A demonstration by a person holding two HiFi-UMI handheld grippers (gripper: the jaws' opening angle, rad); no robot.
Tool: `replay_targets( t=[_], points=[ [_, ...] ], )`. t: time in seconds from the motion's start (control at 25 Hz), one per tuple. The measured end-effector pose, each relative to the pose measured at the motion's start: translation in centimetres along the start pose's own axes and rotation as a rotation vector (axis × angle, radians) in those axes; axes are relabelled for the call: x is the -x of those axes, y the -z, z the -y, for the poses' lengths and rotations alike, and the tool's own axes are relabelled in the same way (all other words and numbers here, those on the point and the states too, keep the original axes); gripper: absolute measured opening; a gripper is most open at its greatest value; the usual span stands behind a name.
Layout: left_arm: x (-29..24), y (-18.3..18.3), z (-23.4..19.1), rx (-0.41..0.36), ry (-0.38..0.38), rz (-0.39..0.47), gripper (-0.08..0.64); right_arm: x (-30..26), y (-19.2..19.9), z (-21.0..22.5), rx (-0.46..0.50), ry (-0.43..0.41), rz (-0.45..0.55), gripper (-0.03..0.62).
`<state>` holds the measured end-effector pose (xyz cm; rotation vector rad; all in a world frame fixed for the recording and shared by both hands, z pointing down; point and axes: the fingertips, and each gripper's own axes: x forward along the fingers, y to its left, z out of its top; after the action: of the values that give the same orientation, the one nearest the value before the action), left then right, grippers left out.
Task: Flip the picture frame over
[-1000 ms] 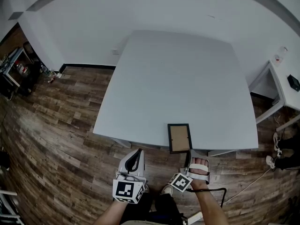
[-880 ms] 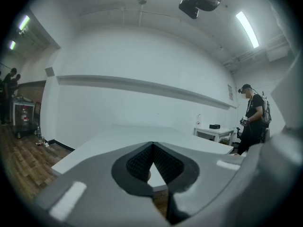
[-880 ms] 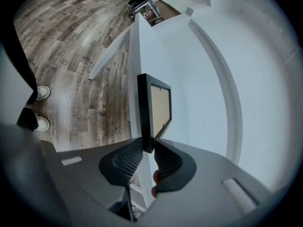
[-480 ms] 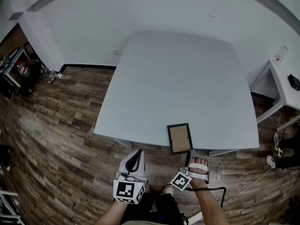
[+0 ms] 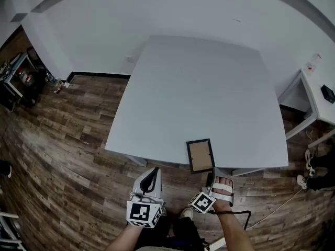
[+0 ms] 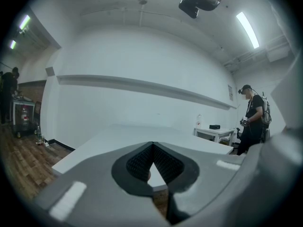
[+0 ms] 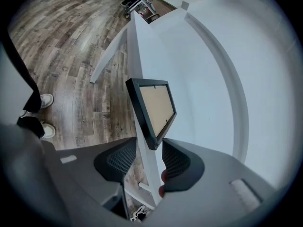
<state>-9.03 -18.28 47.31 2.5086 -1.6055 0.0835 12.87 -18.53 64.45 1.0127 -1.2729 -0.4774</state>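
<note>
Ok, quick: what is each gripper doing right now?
Left gripper: shut, empty.
Right gripper: open, with the frame corner between its jaws, not clamped.

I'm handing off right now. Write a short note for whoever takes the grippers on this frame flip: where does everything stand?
Left gripper: shut, empty, held off the table's near side.
Right gripper: open, its jaws lined up on either side of the picture frame's near corner, not closed on it.
Picture frame: lying flat at the near edge of the white table, tan panel up.
Done: approach only.
Left: grip the frame, lift it, turn it over, set it down.
</note>
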Motion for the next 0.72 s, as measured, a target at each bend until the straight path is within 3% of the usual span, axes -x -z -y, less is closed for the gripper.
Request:
replay_targets(
  t=[0.16,0.4,0.56,0.72],
  points=[
    [0.0,-0.3,0.0,-0.003,0.002,0.004,0.0,1.1,-0.1,1.1,-0.109,0.006,0.038,0.196],
    [-0.4,-1.0,-0.1,-0.007,0.0,0.016,0.0,3.6,-0.6,4.1,-0.414,0.023,0.134,0.181],
    [-0.6,-1.8,0.1,-0.018,0.004,0.03,0.0,5.6,-0.3,7.1,-0.678,0.023,0.219,0.133],
    [-0.6,-3.0,0.0,-0.027,0.004,0.047,0.0,7.9,-0.7,10.1,-0.871,0.024,0.313,0.088]
  ],
)
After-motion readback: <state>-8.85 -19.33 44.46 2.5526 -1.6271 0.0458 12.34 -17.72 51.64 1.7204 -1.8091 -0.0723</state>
